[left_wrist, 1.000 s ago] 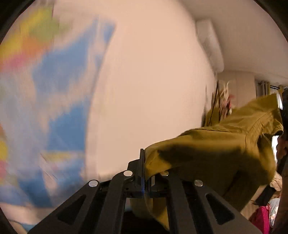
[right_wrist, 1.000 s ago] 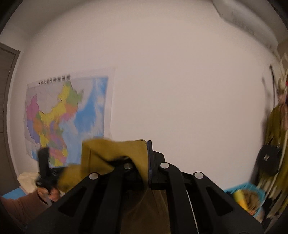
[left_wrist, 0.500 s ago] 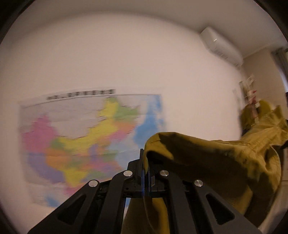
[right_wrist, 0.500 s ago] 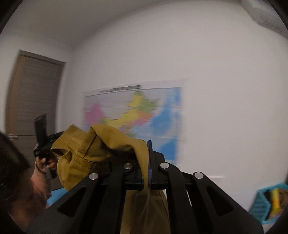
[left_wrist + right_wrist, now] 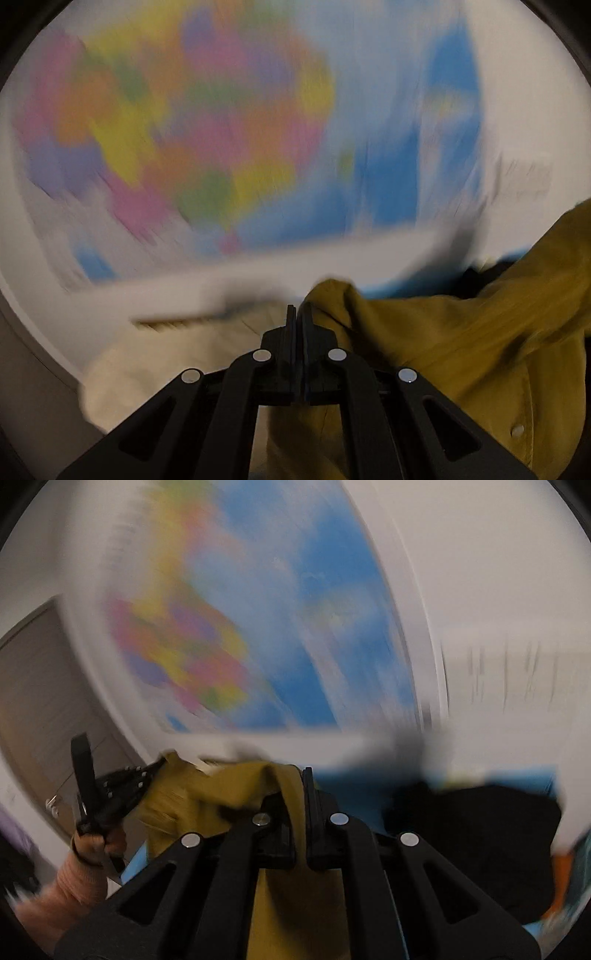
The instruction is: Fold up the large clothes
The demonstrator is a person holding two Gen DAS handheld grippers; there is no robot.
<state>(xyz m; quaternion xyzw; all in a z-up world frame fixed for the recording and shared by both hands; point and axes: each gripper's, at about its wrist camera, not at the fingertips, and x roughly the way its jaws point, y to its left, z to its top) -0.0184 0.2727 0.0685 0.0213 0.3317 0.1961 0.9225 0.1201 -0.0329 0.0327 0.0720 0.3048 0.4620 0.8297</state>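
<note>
Fingers of both grippers, left point(image 5: 297, 314) and right point(image 5: 304, 779), pinch the mustard garment point(image 5: 461, 350), angled toward a blurred map point(image 5: 221, 129).

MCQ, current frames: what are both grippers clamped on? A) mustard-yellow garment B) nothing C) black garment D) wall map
A: the mustard-yellow garment runs between the closed fingers of the right gripper and bunches at the shut left gripper.
</note>
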